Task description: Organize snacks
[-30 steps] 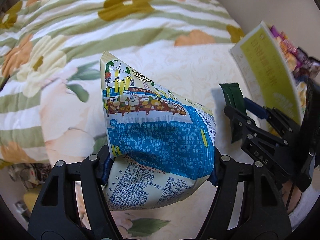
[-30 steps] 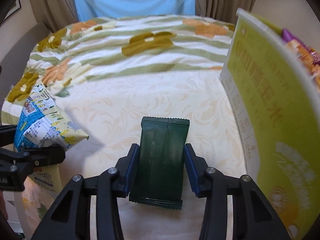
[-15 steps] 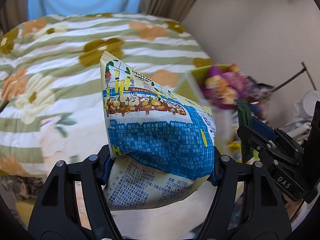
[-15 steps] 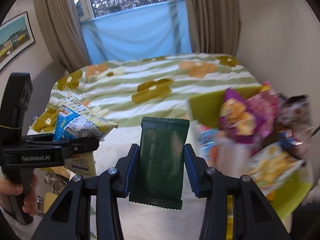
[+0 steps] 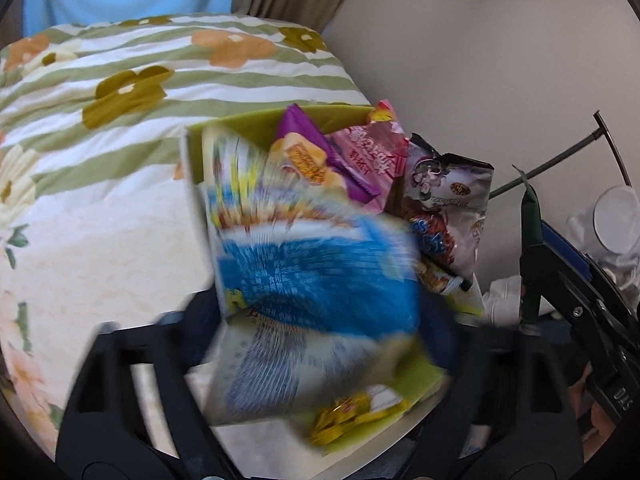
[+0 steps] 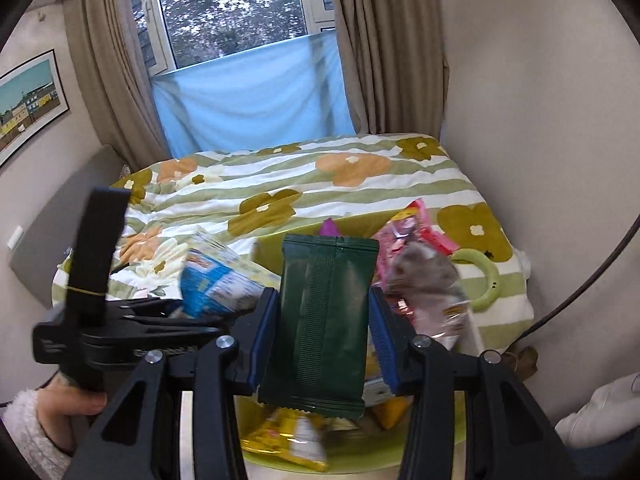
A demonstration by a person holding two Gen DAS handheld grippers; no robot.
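A blue-and-white snack bag (image 5: 312,280) shows blurred between the widely spread fingers of my left gripper (image 5: 316,320). The jaws are opening and the pads no longer press on the bag. It hangs over the yellow-green box (image 5: 260,124), which stands on the bed and holds purple (image 5: 304,136), pink (image 5: 368,148) and silver (image 5: 452,200) packets. My right gripper (image 6: 323,340) is shut on a dark green packet (image 6: 328,280), held upright above the same box (image 6: 268,248). In the right wrist view the left gripper (image 6: 168,316) is at the left, with the blue bag (image 6: 216,280) at its tips.
The box sits on a bed with a floral striped quilt (image 5: 120,80), close to the wall at the right. A green ring (image 6: 488,280) lies on the quilt beside the box. A hand in a fluffy sleeve (image 6: 36,428) holds the left gripper. A thin black rod (image 5: 560,156) leans at the right.
Both grippers have risen and swung from over the bed to above the box. The left jaws have spread apart and the blue bag has come loose. The right grip is unchanged.
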